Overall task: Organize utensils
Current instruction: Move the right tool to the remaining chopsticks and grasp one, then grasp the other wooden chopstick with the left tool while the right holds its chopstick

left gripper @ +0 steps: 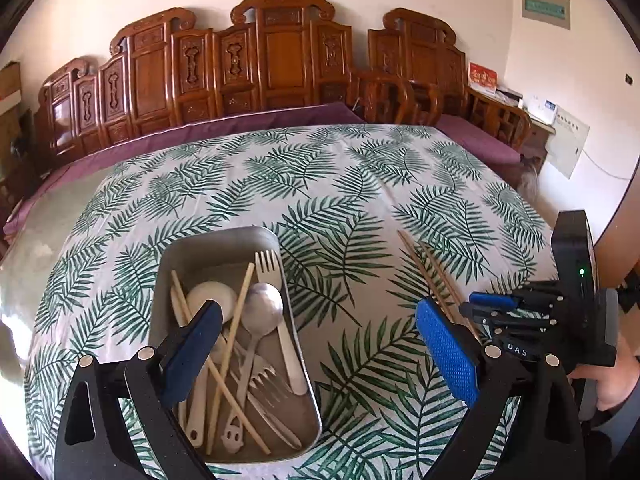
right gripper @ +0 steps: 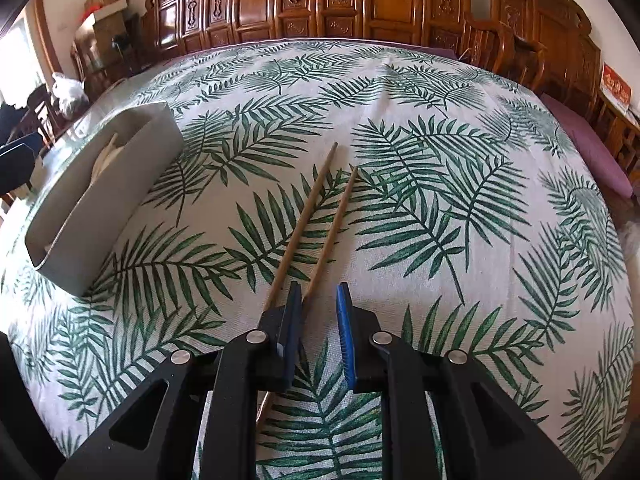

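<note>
Hovering over two chopsticks (right gripper: 316, 220) on the counter (right gripper: 460, 160), the right hand-held gripper (right gripper: 318, 300) stands slightly spread, unpinched; likely next, clearing them for the tray (right gripper: 120, 200) at its left.

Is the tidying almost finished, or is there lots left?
Partly done: two chopsticks lie side by side on the tablecloth. In hand: the right tongs sit over their near ends, slightly open. Left: forks, spoons and more chopsticks still jumbled in the metal tray; the left tongs hover open, empty.

Leaf-print table (right gripper: 400, 92), tray (left gripper: 276, 456), chopsticks (right gripper: 320, 200)
</note>
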`<state>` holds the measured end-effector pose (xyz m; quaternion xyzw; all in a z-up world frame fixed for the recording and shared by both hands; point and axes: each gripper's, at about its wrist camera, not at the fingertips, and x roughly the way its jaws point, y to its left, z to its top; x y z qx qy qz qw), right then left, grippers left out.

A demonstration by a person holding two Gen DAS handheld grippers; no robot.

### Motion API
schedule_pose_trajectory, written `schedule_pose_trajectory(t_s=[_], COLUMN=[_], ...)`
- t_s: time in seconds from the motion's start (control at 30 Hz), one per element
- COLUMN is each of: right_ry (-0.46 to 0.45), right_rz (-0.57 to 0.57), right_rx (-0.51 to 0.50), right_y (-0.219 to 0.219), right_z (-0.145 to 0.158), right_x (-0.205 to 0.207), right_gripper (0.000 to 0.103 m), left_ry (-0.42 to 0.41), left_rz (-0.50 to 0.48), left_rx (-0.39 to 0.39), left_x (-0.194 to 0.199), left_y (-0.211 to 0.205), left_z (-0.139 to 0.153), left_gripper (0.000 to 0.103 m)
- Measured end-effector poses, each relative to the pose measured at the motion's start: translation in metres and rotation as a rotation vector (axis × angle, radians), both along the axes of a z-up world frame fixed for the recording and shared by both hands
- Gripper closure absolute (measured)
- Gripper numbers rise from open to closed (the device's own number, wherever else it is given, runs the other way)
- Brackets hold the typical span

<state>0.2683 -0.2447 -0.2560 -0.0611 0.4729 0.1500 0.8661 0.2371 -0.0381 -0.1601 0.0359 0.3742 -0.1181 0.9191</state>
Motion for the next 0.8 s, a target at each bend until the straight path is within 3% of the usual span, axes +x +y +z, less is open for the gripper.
schedule_pose_trajectory(t_s=[0.17, 0.2, 0.27, 0.37, 0.53, 0.8], right_ry=[-0.002, -0.001, 0.005, 0.001, -0.005, -0.014], right_rz=[-0.018, -0.019, -0.020, -0.027, -0.043, -0.036], right_rx=[-0.036, -0.037, -0.033, -0.048, -0.053, 0.048], right_y=[-0.011, -0.013, -0.018, -0.025, -0.041, -0.061], right_z=[0.000, 0.001, 0.001, 0.002, 0.003, 0.012], right_x=[0.001, 0.002, 0.002, 0.002, 0.005, 0.005], right_gripper=[0.082, 0.084, 0.098, 0.103, 0.103, 0.103], left_ry=[0.007, 0.009, 0.014, 0.018, 0.042, 0.064], left_rz=[-0.014, -0.016, -0.020, -0.029, -0.051, -0.078], left_rx=[0.021, 0.026, 0.030, 0.038, 0.036, 0.078], left_x=[-0.001, -0.001, -0.001, -0.002, -0.003, 0.006], left_y=[-0.009, -0.011, -0.014, -0.022, -0.038, -0.071], left_z=[-0.005, -0.006, -0.008, -0.011, -0.014, -0.022], left_gripper=[0.009, 0.009, 0.009, 0.009, 0.009, 0.009])
